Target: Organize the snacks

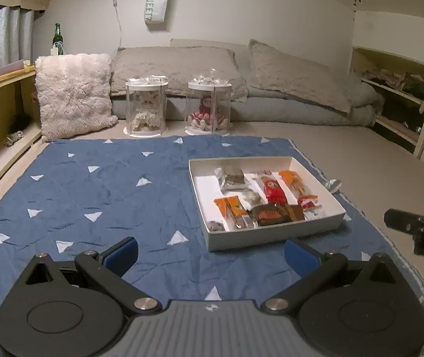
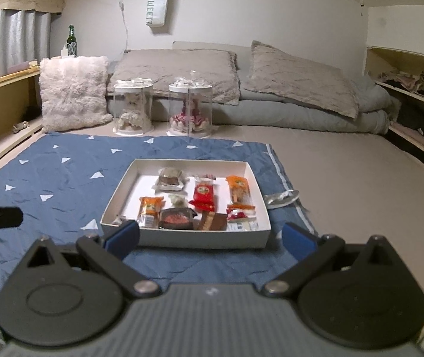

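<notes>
A shallow white box sits on a blue cloth with white triangles. It holds several wrapped snacks: a red pack, orange packs, a dark pack and a clear-wrapped brown cake. A silver wrapper lies outside the box to its right. My left gripper is open and empty, just left of the box's near edge. My right gripper is open and empty at the box's near wall.
Two clear cylinders with dolls inside stand beyond the cloth. A fluffy white pillow leans at back left, grey pillows and bedding at the back. Wooden shelves line both sides.
</notes>
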Motion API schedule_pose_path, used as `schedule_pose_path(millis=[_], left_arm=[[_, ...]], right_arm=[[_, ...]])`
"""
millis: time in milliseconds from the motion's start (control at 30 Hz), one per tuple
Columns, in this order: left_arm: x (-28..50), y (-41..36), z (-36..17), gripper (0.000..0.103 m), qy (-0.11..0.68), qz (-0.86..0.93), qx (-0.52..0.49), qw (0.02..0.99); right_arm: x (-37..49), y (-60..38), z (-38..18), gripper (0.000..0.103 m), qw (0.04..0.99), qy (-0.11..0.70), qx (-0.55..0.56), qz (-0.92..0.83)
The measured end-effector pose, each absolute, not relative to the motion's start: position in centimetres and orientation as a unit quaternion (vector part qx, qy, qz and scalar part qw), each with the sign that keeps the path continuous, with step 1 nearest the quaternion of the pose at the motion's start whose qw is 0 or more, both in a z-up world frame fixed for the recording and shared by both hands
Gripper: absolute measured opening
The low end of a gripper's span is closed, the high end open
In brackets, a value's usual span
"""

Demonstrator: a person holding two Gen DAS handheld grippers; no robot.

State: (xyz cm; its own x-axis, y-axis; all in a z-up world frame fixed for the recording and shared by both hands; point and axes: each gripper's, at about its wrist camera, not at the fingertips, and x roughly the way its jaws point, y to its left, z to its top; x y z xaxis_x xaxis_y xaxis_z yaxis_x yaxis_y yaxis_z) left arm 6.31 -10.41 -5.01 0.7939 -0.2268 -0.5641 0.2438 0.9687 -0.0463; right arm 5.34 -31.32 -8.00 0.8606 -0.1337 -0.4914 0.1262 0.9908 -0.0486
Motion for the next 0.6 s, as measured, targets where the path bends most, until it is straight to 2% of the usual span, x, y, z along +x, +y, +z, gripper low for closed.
schedule_pose_path(millis=[600], left_arm=[[5.61, -9.76, -5.89, 0.103, 0.307, -0.127, 0.010, 0.943]], right_arm=[[4.70, -31.71, -8.49, 0.103, 0.962, 0.266, -0.009, -0.058]])
